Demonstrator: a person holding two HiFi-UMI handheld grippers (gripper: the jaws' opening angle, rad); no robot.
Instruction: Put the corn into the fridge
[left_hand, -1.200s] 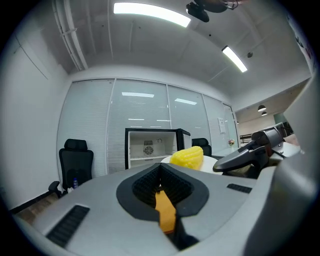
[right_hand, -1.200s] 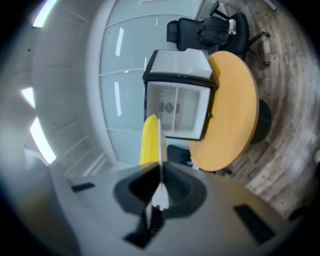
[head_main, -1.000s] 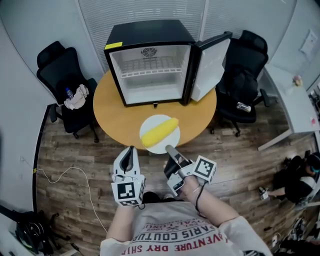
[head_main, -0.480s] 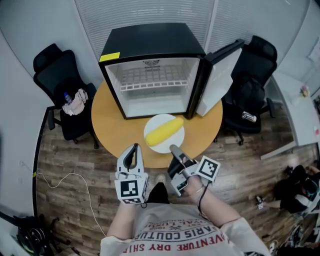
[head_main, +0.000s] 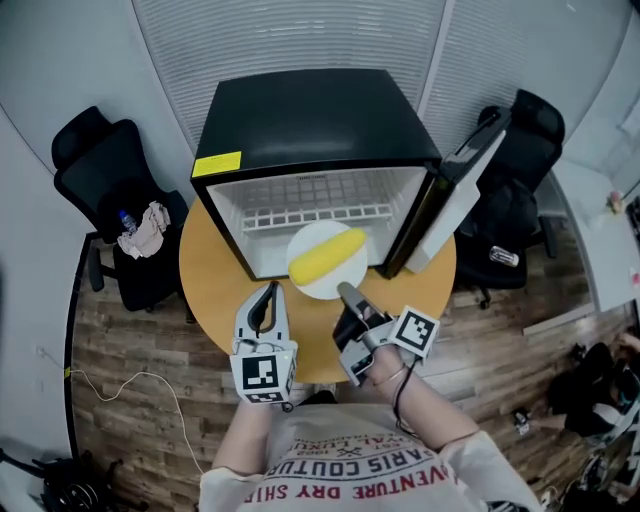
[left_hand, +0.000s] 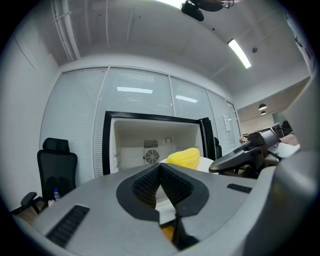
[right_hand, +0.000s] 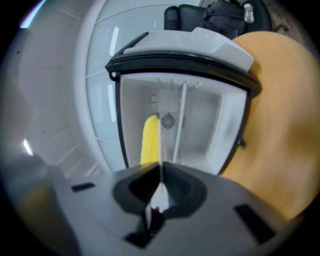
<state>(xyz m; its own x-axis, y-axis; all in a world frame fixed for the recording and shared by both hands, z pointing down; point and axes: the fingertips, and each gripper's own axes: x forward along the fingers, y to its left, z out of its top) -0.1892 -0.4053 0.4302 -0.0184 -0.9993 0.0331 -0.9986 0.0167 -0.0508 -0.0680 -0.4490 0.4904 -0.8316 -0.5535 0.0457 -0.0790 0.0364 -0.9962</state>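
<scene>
A yellow corn cob (head_main: 327, 257) lies on a white plate (head_main: 340, 286) held in the air just in front of the open black mini fridge (head_main: 315, 130). My right gripper (head_main: 346, 293) is shut on the plate's near rim. In the right gripper view the plate (right_hand: 160, 145) shows edge-on between the jaws, the corn (right_hand: 149, 140) to its left, with the fridge's white inside (right_hand: 200, 120) behind. My left gripper (head_main: 268, 292) hangs beside the plate, jaws shut and empty. The left gripper view shows its closed pads (left_hand: 160, 167), the corn (left_hand: 184, 156) and the right gripper (left_hand: 245, 152).
The fridge stands on a round wooden table (head_main: 215, 285), its door (head_main: 460, 195) swung open to the right. A wire shelf (head_main: 310, 215) crosses the upper inside. Black office chairs stand at the left (head_main: 100, 170) and right (head_main: 520, 130) of the table.
Both grippers and the plate with the corn have moved forward over the table, from its near edge up to the fridge opening. The right grip on the plate is unchanged.
</scene>
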